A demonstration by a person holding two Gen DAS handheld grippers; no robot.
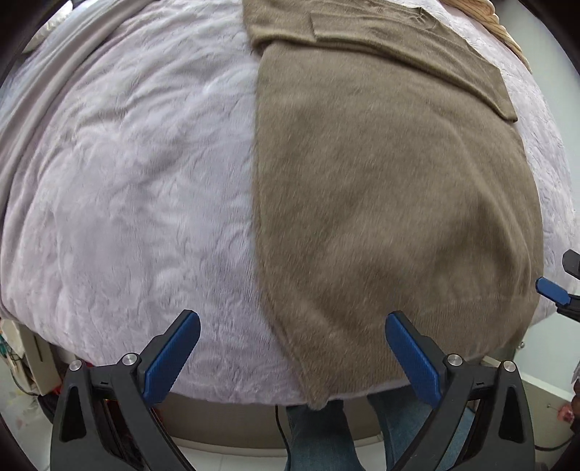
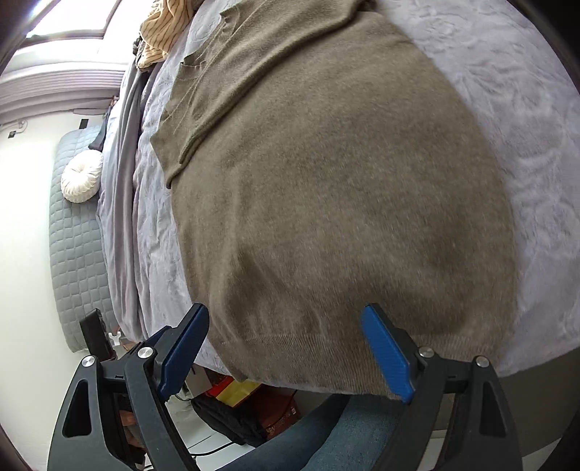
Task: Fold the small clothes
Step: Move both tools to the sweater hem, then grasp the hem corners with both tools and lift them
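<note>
Both grippers hang at the foot of the bed with nothing between their fingers: the left gripper (image 1: pixel 291 353) spread wide at the bottom of its frame, the right gripper (image 2: pixel 286 349) likewise gaping over the sweater's hem (image 2: pixel 308 366). The brown sweater (image 1: pixel 380 203) lies flat on the pale plush blanket (image 1: pixel 127 181), its ribbed hem spilling a little over the bed's near edge, sleeves (image 1: pixel 406 47) already crossed over the chest toward the top of the frame.

The next fold looks like hem up toward shoulders. To do it cleanly, I'd have each gripper pinch a bottom corner through all layers, lift together, and carry level so the sides stay parallel.

There's plenty of bare blanket on the left of the left view. Farther off, a striped yellow garment (image 2: pixel 165 29) sits at the upper left of the right view, near the collar, so the fold should land short of it.
</note>
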